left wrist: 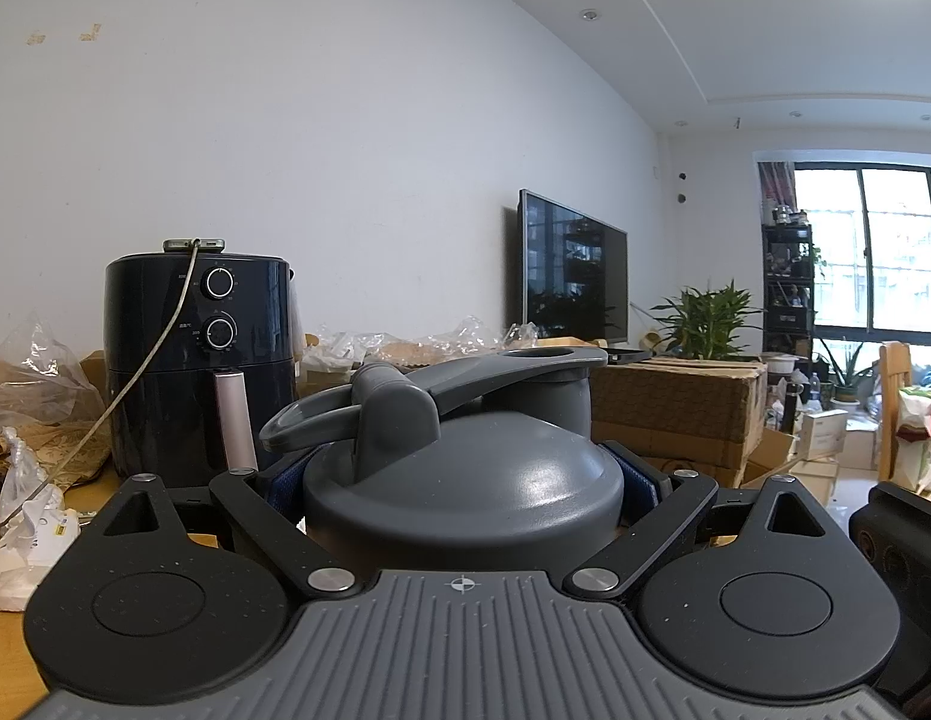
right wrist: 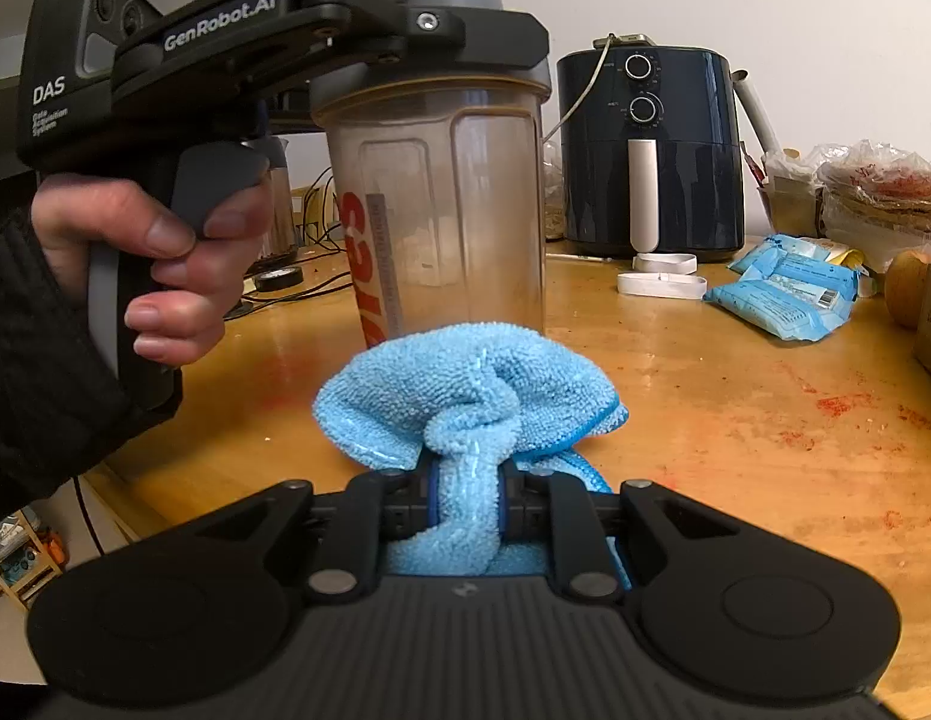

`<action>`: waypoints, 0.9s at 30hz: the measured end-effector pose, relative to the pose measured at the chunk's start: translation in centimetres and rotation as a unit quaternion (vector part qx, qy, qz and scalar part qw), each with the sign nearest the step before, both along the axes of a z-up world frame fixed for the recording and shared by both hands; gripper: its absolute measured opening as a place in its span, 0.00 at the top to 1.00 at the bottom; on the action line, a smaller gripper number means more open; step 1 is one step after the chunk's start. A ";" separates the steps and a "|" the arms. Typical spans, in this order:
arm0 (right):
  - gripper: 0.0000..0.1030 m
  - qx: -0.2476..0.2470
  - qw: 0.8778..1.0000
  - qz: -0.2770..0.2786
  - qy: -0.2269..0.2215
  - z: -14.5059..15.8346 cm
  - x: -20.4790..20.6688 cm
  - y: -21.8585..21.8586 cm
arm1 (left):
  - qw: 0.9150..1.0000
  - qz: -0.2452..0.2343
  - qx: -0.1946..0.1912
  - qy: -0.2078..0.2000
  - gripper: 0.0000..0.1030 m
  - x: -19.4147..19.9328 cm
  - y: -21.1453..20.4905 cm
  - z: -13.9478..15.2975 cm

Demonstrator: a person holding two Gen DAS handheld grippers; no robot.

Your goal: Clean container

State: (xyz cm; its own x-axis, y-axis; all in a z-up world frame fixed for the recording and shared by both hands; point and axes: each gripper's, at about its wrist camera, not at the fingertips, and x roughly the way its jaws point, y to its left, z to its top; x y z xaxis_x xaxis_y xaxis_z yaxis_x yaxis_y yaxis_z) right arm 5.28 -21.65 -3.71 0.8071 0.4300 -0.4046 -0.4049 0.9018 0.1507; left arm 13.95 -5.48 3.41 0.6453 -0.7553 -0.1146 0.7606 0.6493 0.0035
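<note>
A clear shaker bottle (right wrist: 441, 210) with red lettering and a grey flip-top lid (left wrist: 465, 480) stands upright over the wooden table (right wrist: 735, 420). My left gripper (left wrist: 465, 492) is shut on it at the lid, one blue pad on each side; a hand (right wrist: 177, 252) holds that gripper (right wrist: 429, 36) in the right wrist view. My right gripper (right wrist: 465, 504) is shut on a bunched light-blue microfibre cloth (right wrist: 465, 384). The cloth sits low in front of the bottle's base; whether it touches the bottle I cannot tell.
A dark air fryer (right wrist: 651, 150) stands behind the bottle by the wall. Blue packets (right wrist: 783, 294) and white plastic pieces (right wrist: 663, 282) lie at the right. Red stains (right wrist: 837, 405) mark the tabletop. Plastic bags (left wrist: 39, 378) and cardboard boxes (left wrist: 675, 402) crowd the far side.
</note>
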 end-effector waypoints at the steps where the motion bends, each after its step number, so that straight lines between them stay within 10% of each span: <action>1: 0.90 0.000 1.000 0.000 0.000 0.0 0.0 0.0 | 1.000 0.000 0.000 0.000 0.07 0.0 0.0 0.0; 27: 0.89 0.024 0.999 -0.004 -0.027 1.4 -0.5 -0.2 | 1.000 0.001 0.001 0.000 0.07 -0.2 -0.1 -0.1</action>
